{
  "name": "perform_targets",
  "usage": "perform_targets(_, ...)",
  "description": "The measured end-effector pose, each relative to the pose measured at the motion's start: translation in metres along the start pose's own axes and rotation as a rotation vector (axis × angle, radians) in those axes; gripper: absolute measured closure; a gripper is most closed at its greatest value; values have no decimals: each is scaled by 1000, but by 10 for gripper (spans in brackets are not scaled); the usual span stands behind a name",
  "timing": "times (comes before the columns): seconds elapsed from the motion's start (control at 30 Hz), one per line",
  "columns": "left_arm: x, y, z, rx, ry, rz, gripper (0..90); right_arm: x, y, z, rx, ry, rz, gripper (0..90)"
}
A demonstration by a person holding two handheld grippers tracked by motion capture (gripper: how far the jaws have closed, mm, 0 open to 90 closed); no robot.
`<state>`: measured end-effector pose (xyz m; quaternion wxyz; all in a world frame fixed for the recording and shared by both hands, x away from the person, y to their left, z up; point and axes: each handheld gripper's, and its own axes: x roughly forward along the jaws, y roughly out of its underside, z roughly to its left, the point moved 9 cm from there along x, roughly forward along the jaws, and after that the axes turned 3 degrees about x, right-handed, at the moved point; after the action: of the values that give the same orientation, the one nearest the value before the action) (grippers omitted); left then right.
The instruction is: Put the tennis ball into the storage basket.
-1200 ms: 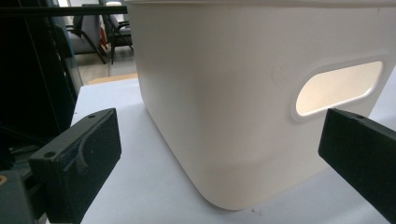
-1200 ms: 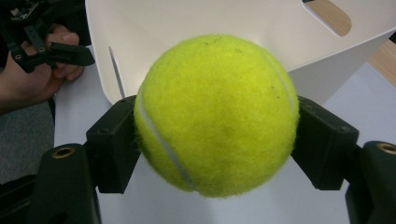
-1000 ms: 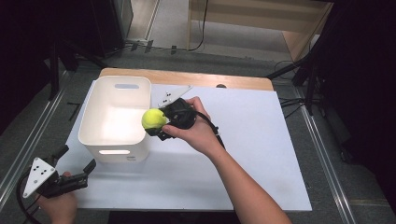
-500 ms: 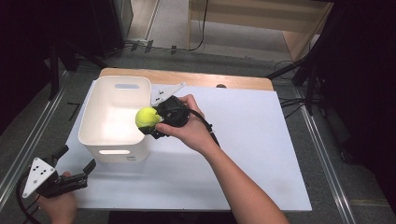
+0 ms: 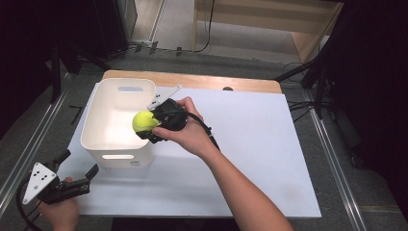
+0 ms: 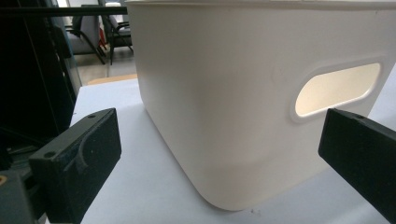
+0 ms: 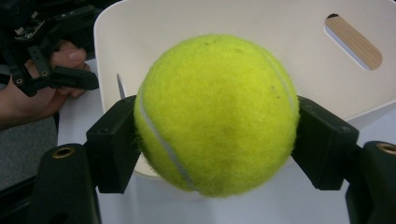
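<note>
A white plastic bin (image 5: 103, 139) sits on the left part of a white table top (image 5: 250, 159), with an oval handle slot in its near wall and another in its far wall. The right gripper (image 5: 150, 124), held in the person's right hand (image 5: 185, 130), is clamped on a yellow-green tennis ball (image 5: 143, 121); its jaws press on the ball from both sides. In the high view the ball hangs over the bin's right rim, partly above the inside of the bin and clear of its floor. In the right gripper view the tennis ball (image 7: 217, 114) sits between the two black jaws of the right gripper (image 7: 217, 140), with the open bin (image 7: 299, 56) behind and below it and the far handle slot showing wood through it. The left gripper (image 5: 77, 171) rests low at the near left corner of the table, held in the person's left hand (image 5: 60, 214), with its grey three-cornered plate (image 5: 38, 175) on top. Its jaws stand wide apart and hold nothing. In the left gripper view the left gripper (image 6: 219, 154) points at the near corner of the bin (image 6: 224, 107), close to it but not touching, and the near handle slot shows at the right. A thin white flat piece (image 5: 163, 95) lies on the table just beyond the bin's far right corner; I cannot tell what it is.
</note>
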<state>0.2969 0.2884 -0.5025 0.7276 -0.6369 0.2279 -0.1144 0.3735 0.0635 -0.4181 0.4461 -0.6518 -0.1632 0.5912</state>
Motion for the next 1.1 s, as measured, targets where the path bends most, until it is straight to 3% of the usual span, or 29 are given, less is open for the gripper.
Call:
perform_targets(0.37, -1, 0, 0, -3, 2, -2, 0, 14, -2, 2, -25, -6, 9, 234)
perform_targets(0.9, 0, 0, 1, -5, 0, -3, 0, 27, 1, 2, -22, 2, 27, 227)
perform_targets(1.1, 0, 0, 1, -2, 0, -1, 0, 26, 0, 3, -26, 15, 15, 153)
